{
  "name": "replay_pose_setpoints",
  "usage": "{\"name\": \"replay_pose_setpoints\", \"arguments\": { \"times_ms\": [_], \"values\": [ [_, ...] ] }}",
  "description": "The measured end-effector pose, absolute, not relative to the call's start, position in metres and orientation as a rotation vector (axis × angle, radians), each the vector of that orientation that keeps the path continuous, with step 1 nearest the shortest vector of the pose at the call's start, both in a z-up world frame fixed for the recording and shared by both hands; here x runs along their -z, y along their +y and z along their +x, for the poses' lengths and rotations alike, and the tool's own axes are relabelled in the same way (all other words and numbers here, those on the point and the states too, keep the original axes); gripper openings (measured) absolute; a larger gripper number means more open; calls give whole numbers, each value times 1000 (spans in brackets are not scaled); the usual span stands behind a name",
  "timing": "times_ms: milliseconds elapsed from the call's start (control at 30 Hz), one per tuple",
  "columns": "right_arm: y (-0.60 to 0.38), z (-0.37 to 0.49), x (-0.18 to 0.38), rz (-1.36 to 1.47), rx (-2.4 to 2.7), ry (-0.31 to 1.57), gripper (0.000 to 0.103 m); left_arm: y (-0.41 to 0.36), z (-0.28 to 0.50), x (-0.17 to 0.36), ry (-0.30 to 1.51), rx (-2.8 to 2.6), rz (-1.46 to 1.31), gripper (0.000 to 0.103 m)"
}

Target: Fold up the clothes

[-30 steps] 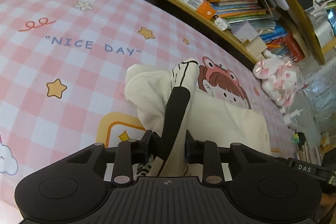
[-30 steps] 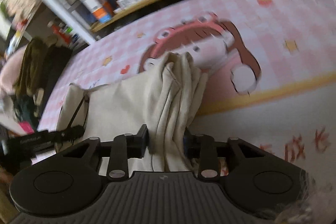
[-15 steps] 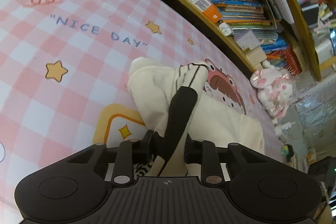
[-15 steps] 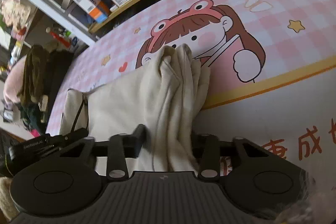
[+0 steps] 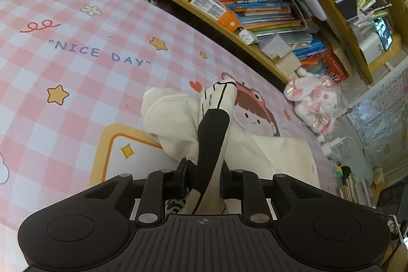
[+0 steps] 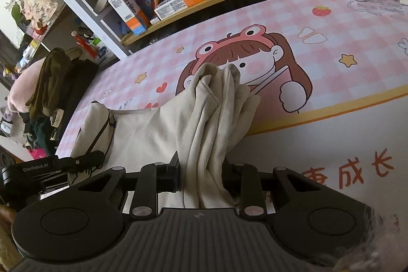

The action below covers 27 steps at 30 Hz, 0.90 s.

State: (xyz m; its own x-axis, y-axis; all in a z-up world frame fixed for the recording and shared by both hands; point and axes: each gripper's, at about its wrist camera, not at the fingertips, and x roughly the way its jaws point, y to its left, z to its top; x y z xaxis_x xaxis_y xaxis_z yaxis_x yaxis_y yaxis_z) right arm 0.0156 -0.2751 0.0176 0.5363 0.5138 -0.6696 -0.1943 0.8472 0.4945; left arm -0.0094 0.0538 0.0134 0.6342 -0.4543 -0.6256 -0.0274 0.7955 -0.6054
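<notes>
Both grippers pinching a cream garment over the pink checked table.

The left gripper (image 5: 203, 176) has its fingers drawn close, clamping a bunched fold with a black patch; the right gripper (image 6: 201, 176) has its fingers closing on a thick ribbed bunch. The cream garment (image 6: 153, 134) stretches between them, just near of the cartoon girl (image 6: 255, 63) printed on the table (image 5: 76, 73).
</notes>
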Motion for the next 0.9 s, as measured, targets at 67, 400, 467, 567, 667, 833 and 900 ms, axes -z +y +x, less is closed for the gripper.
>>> {"name": "replay_pose_setpoints", "arguments": {
  "times_ms": [67,400,467,567,667,833,900],
  "values": [
    [-277,10,-18,389,-434,913,25,52,-13,-16,853,264,-616,21],
    [-288,-12,-24,385,-443,897,25,39,-34,-29,831,269,-604,20],
    [-290,-17,-26,384,-445,892,25,36,-38,-32,833,266,-593,19],
    [-293,-25,-29,381,-450,882,24,31,-45,-38,831,264,-585,19],
    [-296,-33,-32,377,-454,874,24,28,-52,-44,823,265,-585,19],
    [-298,-43,-34,373,-459,866,24,23,-64,-51,819,258,-577,19],
    [-298,-49,-38,364,-464,859,24,21,-68,-55,814,257,-571,19]
  ]
}}
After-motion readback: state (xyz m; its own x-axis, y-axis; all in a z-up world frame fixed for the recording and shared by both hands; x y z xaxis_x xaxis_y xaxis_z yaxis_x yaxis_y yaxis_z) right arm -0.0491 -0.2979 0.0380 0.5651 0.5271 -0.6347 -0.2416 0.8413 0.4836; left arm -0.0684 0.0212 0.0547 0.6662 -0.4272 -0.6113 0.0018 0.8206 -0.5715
